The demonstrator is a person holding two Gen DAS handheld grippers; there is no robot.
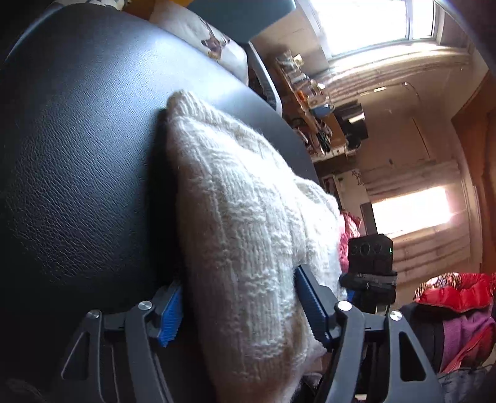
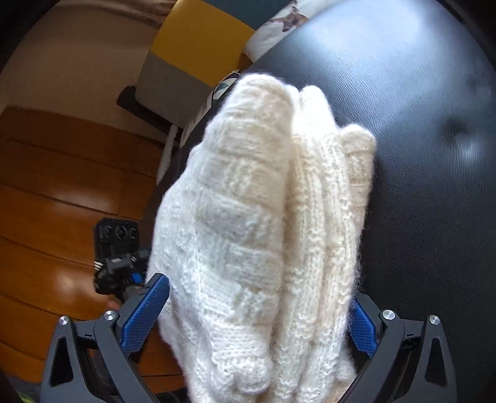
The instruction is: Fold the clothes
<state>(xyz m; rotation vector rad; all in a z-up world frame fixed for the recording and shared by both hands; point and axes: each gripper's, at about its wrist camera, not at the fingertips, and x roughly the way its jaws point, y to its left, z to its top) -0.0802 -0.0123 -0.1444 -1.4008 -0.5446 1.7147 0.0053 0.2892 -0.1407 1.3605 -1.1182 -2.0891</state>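
- Left gripper (image 1: 238, 310): jaws partly spread, blue pads (image 1: 311, 302) pinching a thick fold of the cream knit sweater (image 1: 245, 217).
- Right gripper (image 2: 254, 313): jaws wide, clamping the bunched sweater layers.
- Sweater: lies against the black leather surface (image 1: 77, 155).

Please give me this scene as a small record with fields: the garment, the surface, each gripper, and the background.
garment: cream knitted sweater, bunched in thick layers
surface: black leather-like seat
left gripper: fingers on both sides of the sweater, closed on it
right gripper: closed on the same sweater
background: wooden floor, red and purple clothes, bright window
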